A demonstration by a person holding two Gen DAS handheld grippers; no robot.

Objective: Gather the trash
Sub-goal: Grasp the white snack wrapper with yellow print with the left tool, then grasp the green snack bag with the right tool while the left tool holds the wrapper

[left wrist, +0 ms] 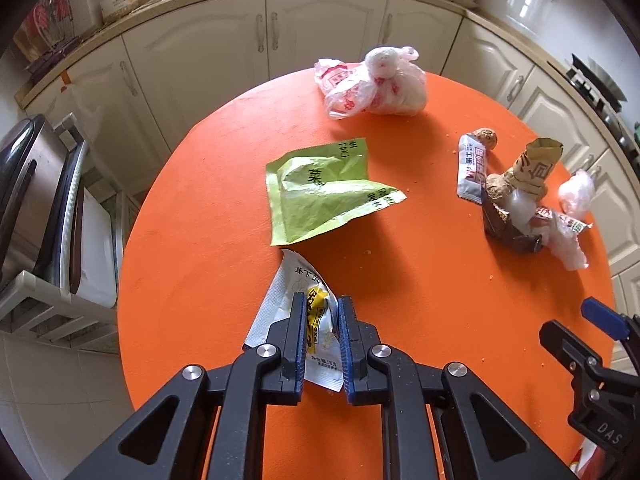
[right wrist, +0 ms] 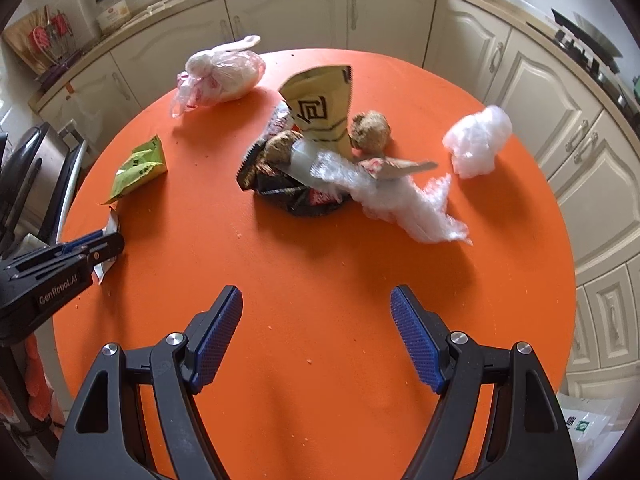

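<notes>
My left gripper point(left wrist: 321, 304) is shut on a white and yellow sachet point(left wrist: 316, 332) low over the round orange table point(left wrist: 200, 264). A green wrapper point(left wrist: 320, 190) lies just beyond it; it also shows in the right wrist view point(right wrist: 138, 168). A tied white plastic bag point(left wrist: 376, 84) sits at the far edge. A pile of wrappers with a tan carton point(right wrist: 320, 108), a dark packet point(right wrist: 296, 196) and clear plastic point(right wrist: 404, 200) lies mid-table. A crumpled plastic ball point(right wrist: 478, 140) lies to its right. My right gripper point(right wrist: 316, 304) is open and empty above bare table.
Cream kitchen cabinets point(left wrist: 320, 28) curve round behind the table. A metal rack with pans point(left wrist: 36, 208) stands at the left. A stove point(right wrist: 584, 48) is at the far right. Small crumbs dot the table.
</notes>
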